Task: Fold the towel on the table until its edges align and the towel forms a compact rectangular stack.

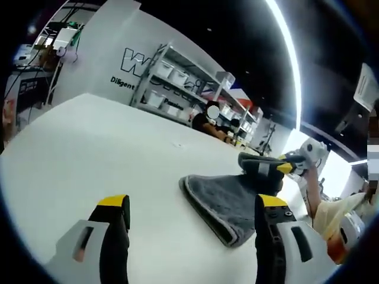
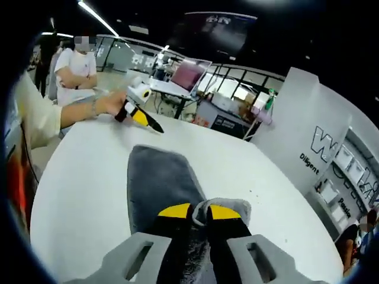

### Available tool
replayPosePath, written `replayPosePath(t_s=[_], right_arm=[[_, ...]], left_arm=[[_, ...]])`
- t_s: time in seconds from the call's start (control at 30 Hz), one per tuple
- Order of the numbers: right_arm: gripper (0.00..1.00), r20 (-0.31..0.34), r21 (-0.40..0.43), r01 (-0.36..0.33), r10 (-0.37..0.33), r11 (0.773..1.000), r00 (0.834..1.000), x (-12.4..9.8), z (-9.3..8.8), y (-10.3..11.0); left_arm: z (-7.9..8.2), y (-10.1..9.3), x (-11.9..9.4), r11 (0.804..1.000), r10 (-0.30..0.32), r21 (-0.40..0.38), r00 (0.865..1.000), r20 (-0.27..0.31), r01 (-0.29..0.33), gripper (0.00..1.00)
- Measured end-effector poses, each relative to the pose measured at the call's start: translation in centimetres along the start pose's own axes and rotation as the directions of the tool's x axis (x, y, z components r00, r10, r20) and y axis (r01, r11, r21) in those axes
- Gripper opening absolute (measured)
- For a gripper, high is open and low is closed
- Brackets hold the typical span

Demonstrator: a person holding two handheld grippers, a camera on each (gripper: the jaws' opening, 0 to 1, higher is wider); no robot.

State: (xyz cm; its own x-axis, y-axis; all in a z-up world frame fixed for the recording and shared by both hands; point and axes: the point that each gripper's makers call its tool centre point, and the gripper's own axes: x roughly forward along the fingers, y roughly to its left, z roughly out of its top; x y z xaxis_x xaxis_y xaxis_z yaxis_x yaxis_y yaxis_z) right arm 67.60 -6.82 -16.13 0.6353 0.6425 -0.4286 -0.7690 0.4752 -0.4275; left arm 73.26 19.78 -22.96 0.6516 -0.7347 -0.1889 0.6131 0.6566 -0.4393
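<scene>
The towel (image 2: 157,183), grey, lies on the white table (image 2: 83,177) as a long flattened strip. In the right gripper view it runs from the near edge of the table toward the far side, where its far end is squared off. Its near end is bunched up into a raised fold between the yellow-tipped jaws of the right gripper (image 2: 199,211), which are drawn together and clamped on that fold.

In the left gripper view the towel (image 1: 222,201) sits toward the table's (image 1: 89,165) right edge, with a thick doubled hem along its near side. The right gripper (image 1: 278,167) shows at the towel's far right end, pinching the cloth, with a hand (image 1: 311,189) and a pale sleeve behind it.

The left gripper (image 1: 192,207) hovers above bare table surface, its jaws spread wide apart and holding nothing; the towel lies ahead and between them toward the right jaw. In the right gripper view the left gripper (image 2: 137,113) appears beyond the towel's far end, near the table's far left edge, held in a hand (image 2: 109,103), apart from the cloth.

Beyond the table stand a white wall panel with black lettering (image 1: 127,59), shelving with bins (image 1: 177,77), a desk with a laptop (image 2: 188,75), and a person in a white shirt (image 2: 76,68).
</scene>
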Motion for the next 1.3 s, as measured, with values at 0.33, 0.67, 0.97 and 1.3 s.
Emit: replayPosePath(t_s=[0.33, 0.67, 0.97, 1.3], right_arm=[[0.07, 0.030, -0.032, -0.031, 0.032, 0.999, 0.999, 2.2, 2.4, 0.6], [0.07, 0.089, -0.051, -0.065, 0.070, 0.997, 0.994, 4.1, 5.7, 1.5], [0.07, 0.109, -0.086, -0.103, 0.112, 0.991, 0.988, 5.9, 7.8, 2.7], [0.07, 0.157, -0.110, -0.132, 0.148, 0.985, 0.976, 6.9, 10.7, 4.2]], left_arm=[[0.2, -0.2, 0.0, 1.000, -0.007, -0.002, 1.000, 0.008, 0.007, 0.85], [0.4, 0.0, 0.0, 1.000, -0.008, -0.004, 1.000, 0.010, 0.008, 0.85], [0.4, -0.4, -0.1, 1.000, -0.011, -0.004, 1.000, 0.014, 0.011, 0.85], [0.5, -0.7, -0.2, 1.000, -0.013, -0.005, 1.000, 0.024, 0.013, 0.85]])
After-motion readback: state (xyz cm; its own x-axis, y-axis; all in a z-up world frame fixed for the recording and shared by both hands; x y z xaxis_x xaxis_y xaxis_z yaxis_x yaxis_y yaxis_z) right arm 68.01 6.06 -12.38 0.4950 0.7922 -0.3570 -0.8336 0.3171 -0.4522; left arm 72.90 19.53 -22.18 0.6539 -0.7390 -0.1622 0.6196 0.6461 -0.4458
